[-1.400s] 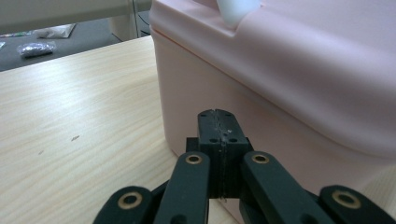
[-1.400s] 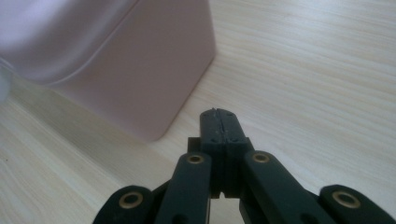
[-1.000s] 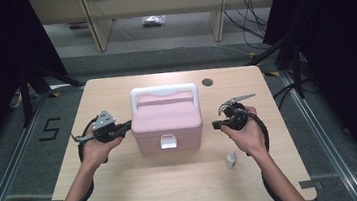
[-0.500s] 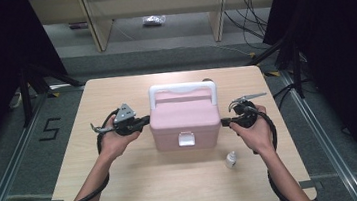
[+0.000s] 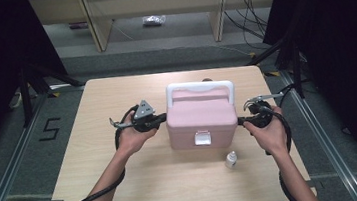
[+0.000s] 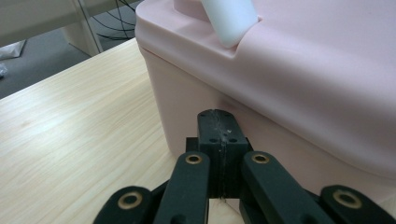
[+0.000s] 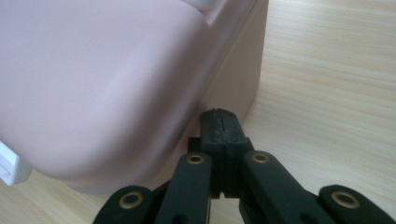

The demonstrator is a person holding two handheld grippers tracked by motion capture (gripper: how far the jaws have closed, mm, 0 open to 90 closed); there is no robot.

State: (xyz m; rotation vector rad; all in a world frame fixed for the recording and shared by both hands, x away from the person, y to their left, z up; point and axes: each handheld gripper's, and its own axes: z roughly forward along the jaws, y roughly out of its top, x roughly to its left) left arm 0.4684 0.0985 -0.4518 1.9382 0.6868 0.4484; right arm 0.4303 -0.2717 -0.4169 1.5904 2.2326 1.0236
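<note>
Pink lidded box (image 5: 201,119) with white handle (image 5: 199,87) resting right of centre on wooden table (image 5: 95,139). Left gripper (image 5: 157,121) pressed against box's left wall, jaws fully closed, holding nothing. Right gripper (image 5: 241,121) pressed against right wall, jaws likewise closed and empty. Small white bottle (image 5: 231,160) standing near box's front right corner.

My tongs are matte black: the left gripper (image 6: 218,122) has brass-ringed pivot pins on its linkage bars and small screw holes in its ribbed tips. The right gripper (image 7: 219,121) looks identical. Thick black cables trail off both, and a grey three-cornered plate (image 5: 144,109) tops the left.
</note>
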